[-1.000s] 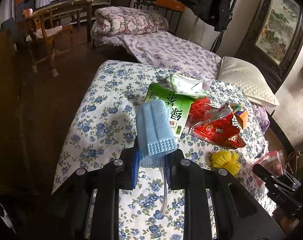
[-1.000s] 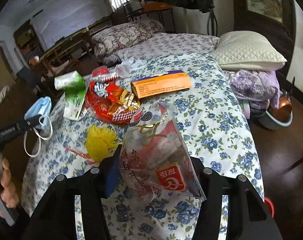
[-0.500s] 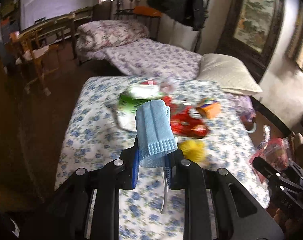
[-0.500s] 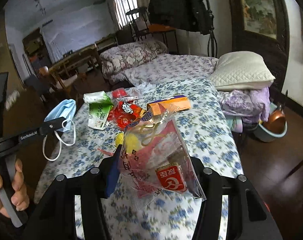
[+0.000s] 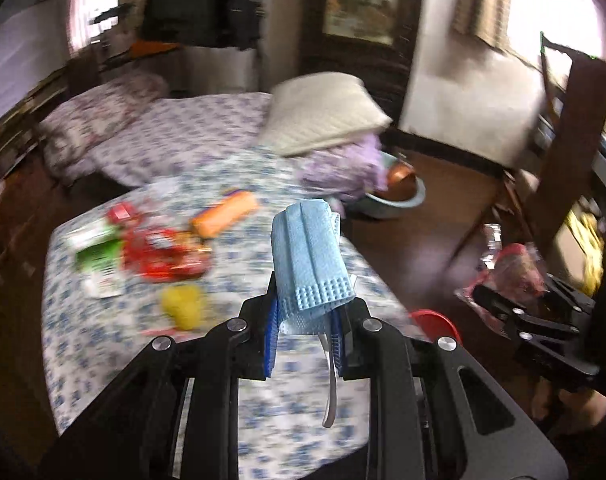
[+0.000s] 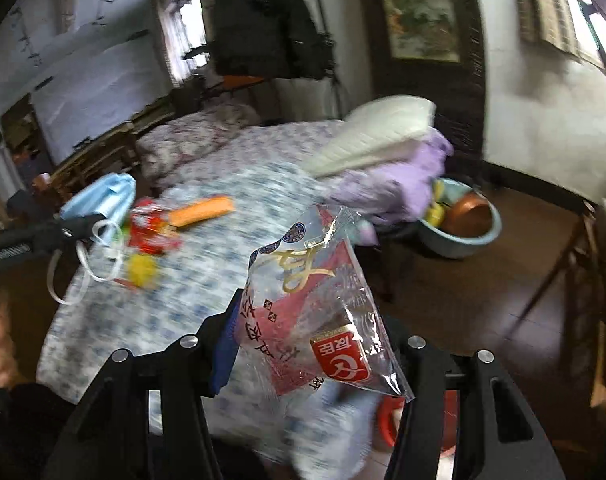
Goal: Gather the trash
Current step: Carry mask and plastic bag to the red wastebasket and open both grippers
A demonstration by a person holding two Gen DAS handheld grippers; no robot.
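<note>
While both views are motion-blurred, the change from a second ago is clear: both grippers have swung right, off the table [image 5: 103, 364] toward the floor past its right edge. Left gripper [image 5: 309, 322] stays clamped on the blue face mask [image 5: 309, 258], ear loop dangling. Right gripper [image 6: 311, 344] stays clamped on the clear snack wrapper [image 6: 323, 304], wrapper standing up between the fingers. A red round thing [image 5: 435, 320] is now in view on the floor just off the table's near right corner; probably the bin, can't confirm. Likely the carry-to-bin step, drop comes next. Left on the table near its far-left part: green packet [image 5: 97, 254], red wrapper [image 5: 163, 256], orange box [image 5: 225, 214], yellow wad [image 5: 183, 306].
</note>
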